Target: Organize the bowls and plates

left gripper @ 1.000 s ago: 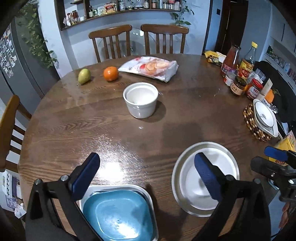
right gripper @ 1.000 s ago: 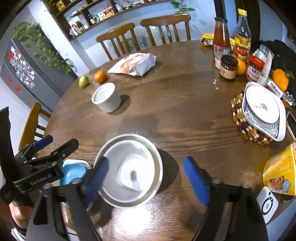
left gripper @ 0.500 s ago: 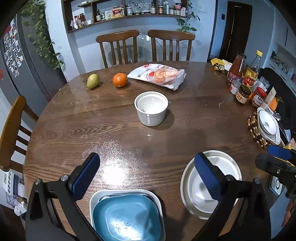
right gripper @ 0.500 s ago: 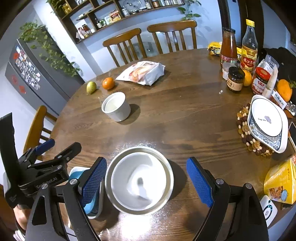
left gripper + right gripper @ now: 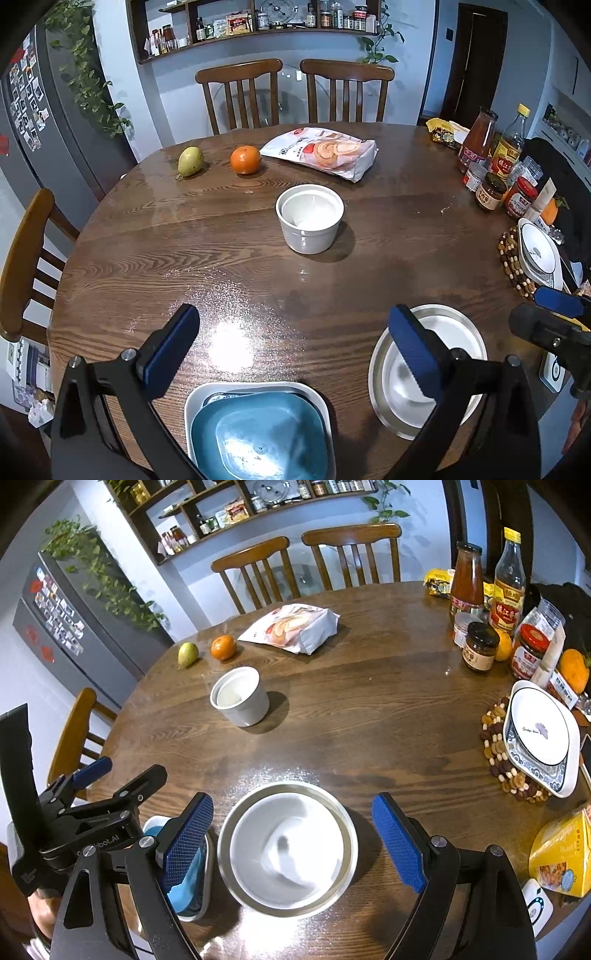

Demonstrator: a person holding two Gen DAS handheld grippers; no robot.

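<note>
Hovering spread and empty above the worktop (image 5: 369, 709), the right claw (image 5: 291, 842) brackets a white bowl (image 5: 286, 849) nested in a steel dish (image 5: 347, 827). Left of that dish, the left claw (image 5: 291, 350), also spread, hangs over a blue bowl (image 5: 258, 435) in a white plate (image 5: 258, 386). Beyond the dish stands a white cup (image 5: 309, 221).
</note>
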